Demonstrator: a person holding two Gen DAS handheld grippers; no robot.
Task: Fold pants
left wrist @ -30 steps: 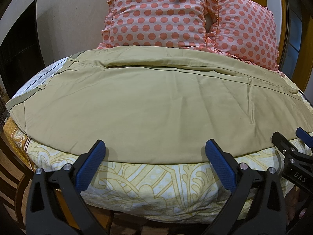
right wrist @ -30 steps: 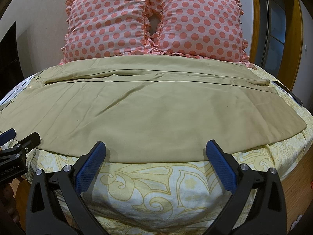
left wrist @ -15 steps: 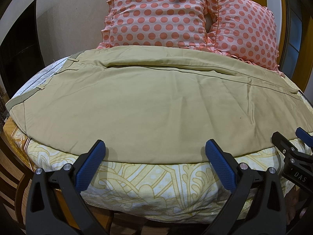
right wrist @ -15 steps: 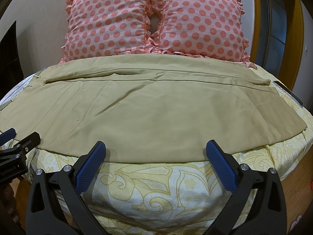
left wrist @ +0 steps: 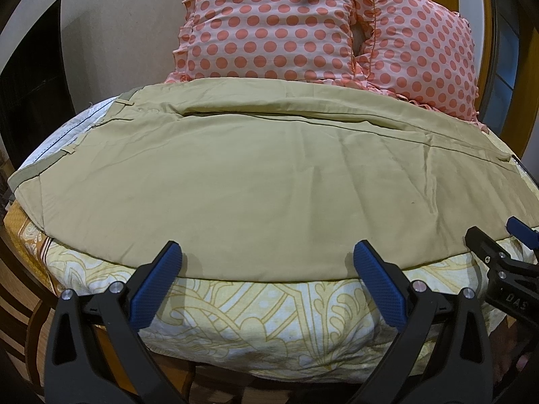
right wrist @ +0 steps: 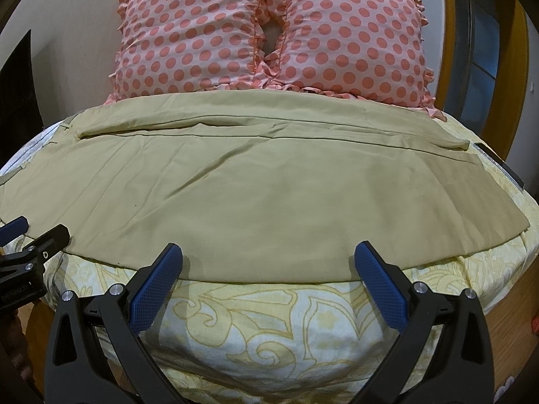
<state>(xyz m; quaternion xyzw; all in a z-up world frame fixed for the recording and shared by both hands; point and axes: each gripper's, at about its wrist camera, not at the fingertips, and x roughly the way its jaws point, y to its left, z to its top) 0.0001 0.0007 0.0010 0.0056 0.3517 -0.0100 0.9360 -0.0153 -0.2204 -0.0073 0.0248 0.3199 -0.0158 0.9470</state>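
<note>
Khaki pants point(left wrist: 262, 181) lie spread flat across a yellow-patterned bed point(left wrist: 269, 316), below two polka-dot pillows point(right wrist: 269, 37); left gripper point(left wrist: 266, 266) and right gripper point(right wrist: 267, 266) hover at the near hem, jaws wide apart, empty.

Left gripper point(left wrist: 267, 259): jaws spread wide, nothing between them. Both blue finger pads point(left wrist: 156, 286) face inward and angle toward each other at the tips. The black finger arms rise from the lower frame corners in a V.

Right gripper point(right wrist: 267, 259): jaws spread wide to a like width, nothing held. Its blue pads point(right wrist: 382, 286) show the same inward tilt.

The two grippers are level and side by side. Each appears at the edge of the other's view: the right gripper point(left wrist: 505, 259) at the left camera's right edge, the left gripper point(right wrist: 25, 245) at the right camera's left edge.
</note>
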